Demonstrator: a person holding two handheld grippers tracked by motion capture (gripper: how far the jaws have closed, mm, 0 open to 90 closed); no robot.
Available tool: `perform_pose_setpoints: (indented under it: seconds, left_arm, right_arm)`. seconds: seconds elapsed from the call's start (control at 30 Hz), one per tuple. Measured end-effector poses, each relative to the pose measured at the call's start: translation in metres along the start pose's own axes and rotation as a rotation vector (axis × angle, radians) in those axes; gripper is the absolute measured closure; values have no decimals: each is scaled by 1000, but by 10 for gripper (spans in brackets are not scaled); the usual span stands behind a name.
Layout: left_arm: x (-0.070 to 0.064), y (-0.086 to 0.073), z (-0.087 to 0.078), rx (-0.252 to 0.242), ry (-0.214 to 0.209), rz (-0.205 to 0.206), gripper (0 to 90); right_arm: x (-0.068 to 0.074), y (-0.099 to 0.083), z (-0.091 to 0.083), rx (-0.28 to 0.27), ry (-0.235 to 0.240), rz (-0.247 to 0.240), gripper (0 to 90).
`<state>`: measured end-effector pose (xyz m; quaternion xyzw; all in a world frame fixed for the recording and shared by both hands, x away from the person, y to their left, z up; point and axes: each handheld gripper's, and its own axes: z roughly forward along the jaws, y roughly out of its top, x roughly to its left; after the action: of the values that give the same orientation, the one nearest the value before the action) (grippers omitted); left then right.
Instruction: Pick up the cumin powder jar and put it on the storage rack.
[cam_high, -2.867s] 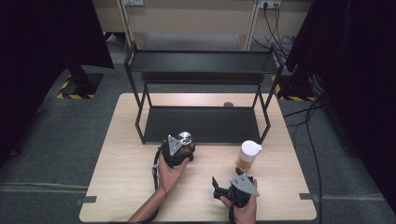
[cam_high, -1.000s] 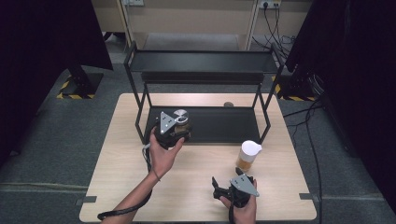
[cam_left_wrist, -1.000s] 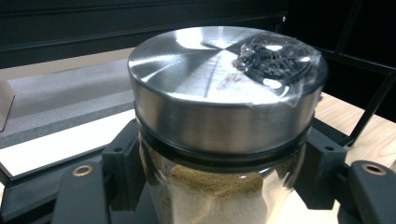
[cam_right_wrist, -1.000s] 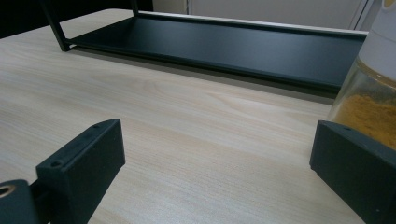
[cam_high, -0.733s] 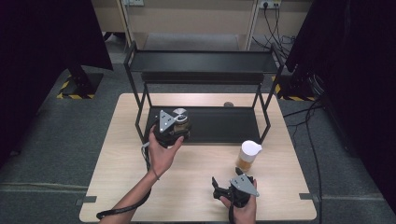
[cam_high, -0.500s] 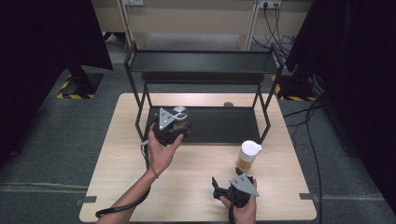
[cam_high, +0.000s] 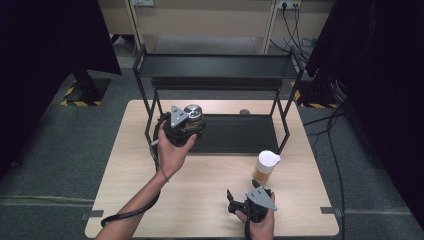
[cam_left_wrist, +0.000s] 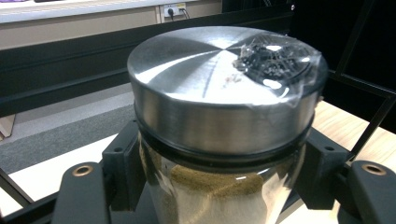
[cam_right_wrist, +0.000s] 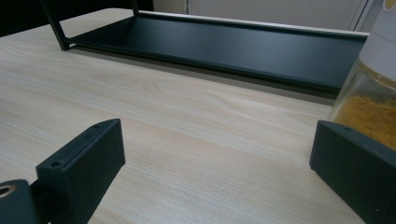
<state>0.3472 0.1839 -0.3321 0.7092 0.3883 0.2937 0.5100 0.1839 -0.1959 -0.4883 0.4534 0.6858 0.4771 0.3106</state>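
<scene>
My left gripper (cam_high: 187, 125) is shut on a glass jar (cam_high: 193, 116) with a silver metal lid (cam_left_wrist: 219, 74) and brownish powder inside. It holds the jar upright over the left end of the black rack's lower shelf (cam_high: 235, 132). In the left gripper view the jar (cam_left_wrist: 219, 186) sits tight between both jaws. My right gripper (cam_high: 235, 206) rests open on the wooden table (cam_high: 200, 200) near its front edge. A jar of orange powder with a white lid (cam_high: 265, 167) stands just beyond it, and the same orange jar (cam_right_wrist: 369, 93) sits by the right jaw in the right gripper view.
The black two-tier metal rack (cam_high: 217, 70) stands at the table's back, with its upper shelf above the lower one. A small dark round object (cam_high: 244, 112) lies behind the lower shelf. Cables (cam_high: 345, 165) run on the floor to the right.
My left gripper has carried the silver-lidded jar from the middle of the table back and left to the rack's lower shelf. The right gripper has stayed put.
</scene>
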Motion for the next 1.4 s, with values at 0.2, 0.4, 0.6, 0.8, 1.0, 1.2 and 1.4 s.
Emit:
perform_pose_setpoints:
  seconds: [0.2,0.4,0.6,0.8,1.0,1.2,1.4]
  left_arm:
    - [1,10,0,4,-4,7,304]
    - [1,20,-1,4,-5,15,304]
    - [3,33,-2,7,-12,17,304]
    - [2,41,-4,7,-13,22,304]
    - [5,55,-8,4,-14,24,304]
    - [6,66,-9,-1,-21,25,304]
    - [5,75,-11,-10,-26,30,304]
  right_arm:
    - [0,0,0,1,2,-1,33]
    - [-1,0,0,2,3,2,33]
    - [-1,0,0,2,4,3,34]
    - [-2,1,0,4,7,-1,34]
    - [-1,1,0,4,6,1,34]
    - [-1,1,1,4,6,-2,35]
    - [-1,1,0,5,5,2,35]
